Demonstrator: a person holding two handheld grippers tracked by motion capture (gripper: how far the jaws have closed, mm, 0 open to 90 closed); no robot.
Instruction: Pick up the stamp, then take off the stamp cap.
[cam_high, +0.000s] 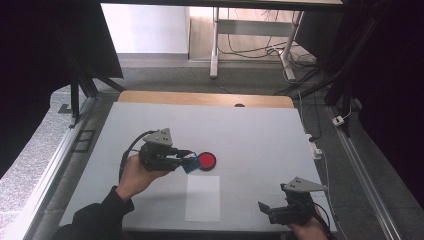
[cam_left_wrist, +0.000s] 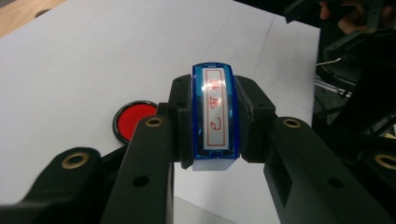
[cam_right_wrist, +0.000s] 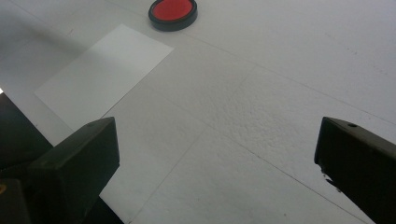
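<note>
My left gripper (cam_high: 184, 160) is shut on a blue stamp (cam_left_wrist: 215, 116) with a white label and red characters; the stamp (cam_high: 189, 163) hangs just left of the round red ink pad (cam_high: 206, 161). The ink pad (cam_left_wrist: 134, 120) lies on the white table, left of the jaws in the left gripper view. A white sheet of paper (cam_high: 202, 198) lies below the pad near the front edge. My right gripper (cam_high: 270, 209) stands open at the front right, nothing between its jaws. In the right gripper view the paper (cam_right_wrist: 102, 73) and ink pad (cam_right_wrist: 173, 12) lie ahead.
The white table top (cam_high: 260, 135) has a wooden strip along its far edge. Cables and table legs (cam_high: 215, 45) stand on the floor beyond. Metal rails run along both sides of the table.
</note>
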